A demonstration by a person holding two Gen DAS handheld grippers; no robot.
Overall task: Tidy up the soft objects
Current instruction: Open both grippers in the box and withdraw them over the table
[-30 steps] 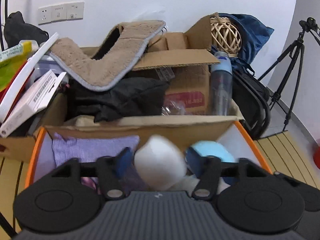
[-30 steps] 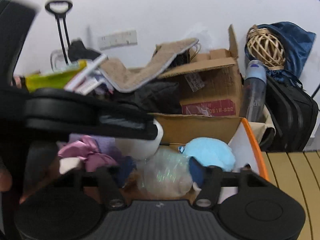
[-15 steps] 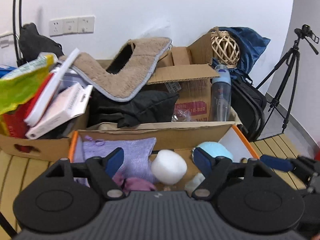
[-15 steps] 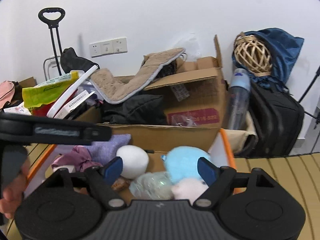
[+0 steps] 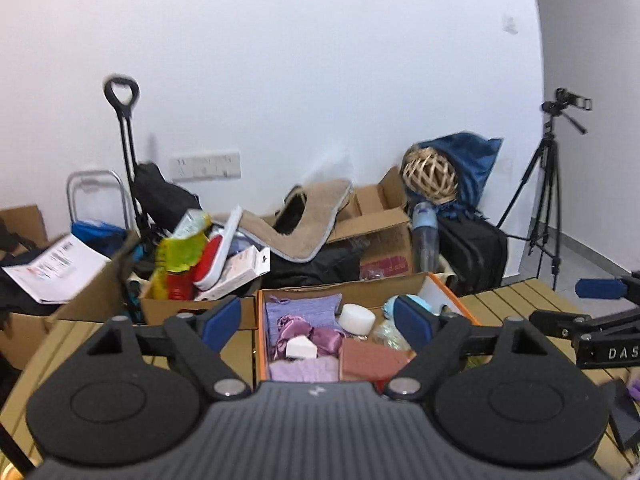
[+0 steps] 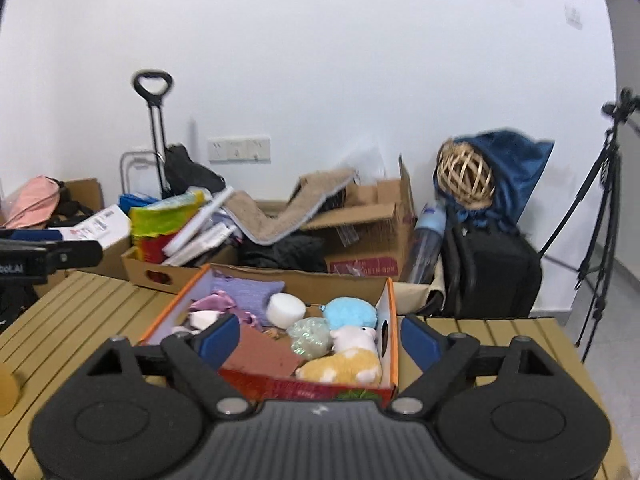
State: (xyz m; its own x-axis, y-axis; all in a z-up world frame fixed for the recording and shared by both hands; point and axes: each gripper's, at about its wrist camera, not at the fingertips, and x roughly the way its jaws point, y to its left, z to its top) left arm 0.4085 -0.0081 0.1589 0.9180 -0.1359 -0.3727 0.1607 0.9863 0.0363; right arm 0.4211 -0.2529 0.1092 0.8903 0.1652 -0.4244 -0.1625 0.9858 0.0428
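Both your jaws are opening, empty. The box (image 6: pixel 390 320) sits on the counter (image 6: pixel 80 312) just ahead of them, toys inside. They're light and squashy: pinch the plush (image 6: pixel 344 366) mid-body.

One orange-rimmed box (image 6: pixel 393 320) sits on the bench. Inside: one white sponge (image 6: pixel 285 310), one blue plush (image 6: pixel 351 312), one yellow plush (image 6: pixel 340 368). One tripod (image 5: pixel 548 188) stands far right.

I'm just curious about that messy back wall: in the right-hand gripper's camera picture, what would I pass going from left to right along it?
Pink bag → trolley handle → wall sockets → tan fleece mat → wicker ball → blue cloth bag → tripod.
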